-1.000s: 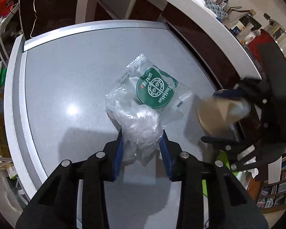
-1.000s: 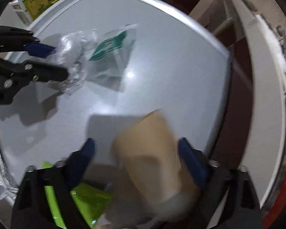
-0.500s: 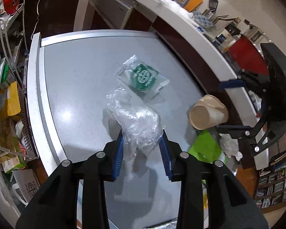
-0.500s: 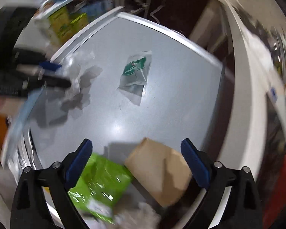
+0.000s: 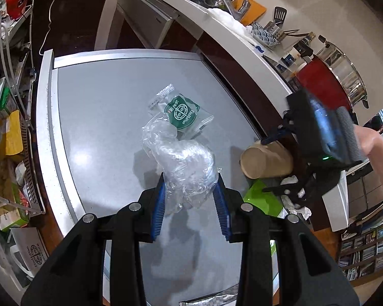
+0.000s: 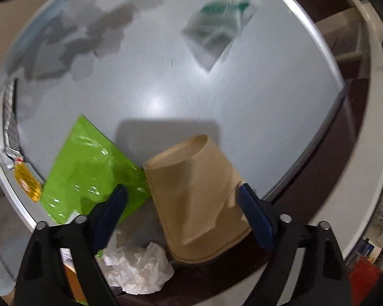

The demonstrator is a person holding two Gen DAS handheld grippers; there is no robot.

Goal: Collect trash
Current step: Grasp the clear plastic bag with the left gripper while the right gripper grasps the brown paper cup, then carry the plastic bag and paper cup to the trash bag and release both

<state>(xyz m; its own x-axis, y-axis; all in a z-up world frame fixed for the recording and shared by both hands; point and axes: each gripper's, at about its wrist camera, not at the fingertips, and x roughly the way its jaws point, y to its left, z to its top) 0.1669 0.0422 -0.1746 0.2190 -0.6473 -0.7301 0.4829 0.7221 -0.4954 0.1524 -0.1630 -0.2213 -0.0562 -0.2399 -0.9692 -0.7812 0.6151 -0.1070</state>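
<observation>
My left gripper point(image 5: 190, 181) is shut on a crumpled clear plastic bag point(image 5: 181, 158), held above the grey table point(image 5: 102, 102). A clear wrapper with a green round label point(image 5: 182, 113) lies flat on the table beyond it, blurred in the right wrist view point(image 6: 217, 23). A brown paper cup point(image 6: 196, 196) lies tilted at the table's near edge, also seen in the left wrist view point(image 5: 266, 159). My right gripper point(image 6: 181, 190) points down over the cup and its jaws are closing. The right pad is at the cup's wall; the left pad stands apart from it.
A bright green bag point(image 6: 89, 173) lies left of the cup. A crumpled white tissue point(image 6: 138, 267) sits below it at the table's edge. A yellow and foil packet point(image 6: 28, 181) is at the left rim. A kitchen counter with utensils point(image 5: 242, 33) runs behind.
The left gripper rose with the plastic bag, away from the green-label wrapper. The right jaws spread wide, the cup dropped away from them, and they now come back around it.
</observation>
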